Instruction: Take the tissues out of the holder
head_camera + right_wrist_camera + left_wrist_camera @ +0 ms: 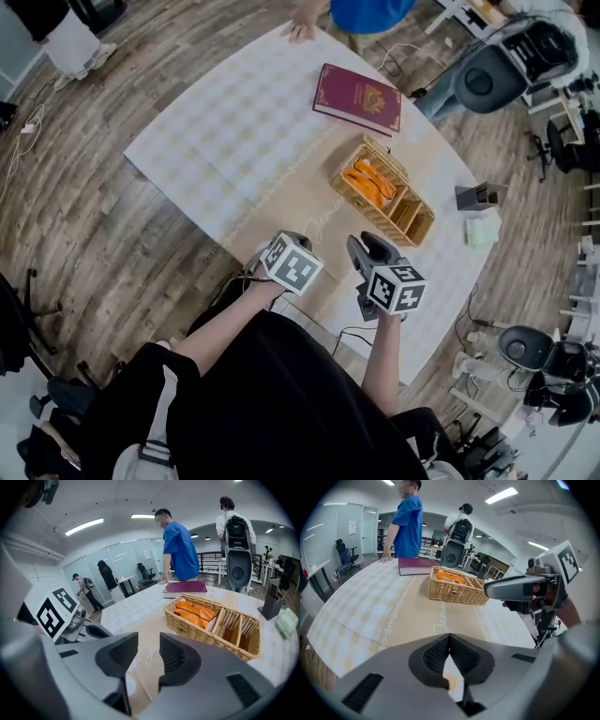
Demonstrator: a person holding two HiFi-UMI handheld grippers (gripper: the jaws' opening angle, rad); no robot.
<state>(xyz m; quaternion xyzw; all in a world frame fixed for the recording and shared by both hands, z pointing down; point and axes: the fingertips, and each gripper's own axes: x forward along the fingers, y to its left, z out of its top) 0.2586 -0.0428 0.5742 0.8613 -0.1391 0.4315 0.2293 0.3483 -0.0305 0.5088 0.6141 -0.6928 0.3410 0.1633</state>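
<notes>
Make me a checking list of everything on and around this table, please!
Surface: checked tablecloth with a beige runner.
Job's things: wicker basket holds orange tissue packs in its big compartment; small compartments look empty.
Clutter: maroon book beyond the basket; dark stand and pale green item near the right edge.
Grippers: left gripper shut, empty; right gripper open, nothing between its jaws.
Cables: dark cable below the near edge.
Surroundings: person in blue at the far edge; office chair; wood floor.
</notes>
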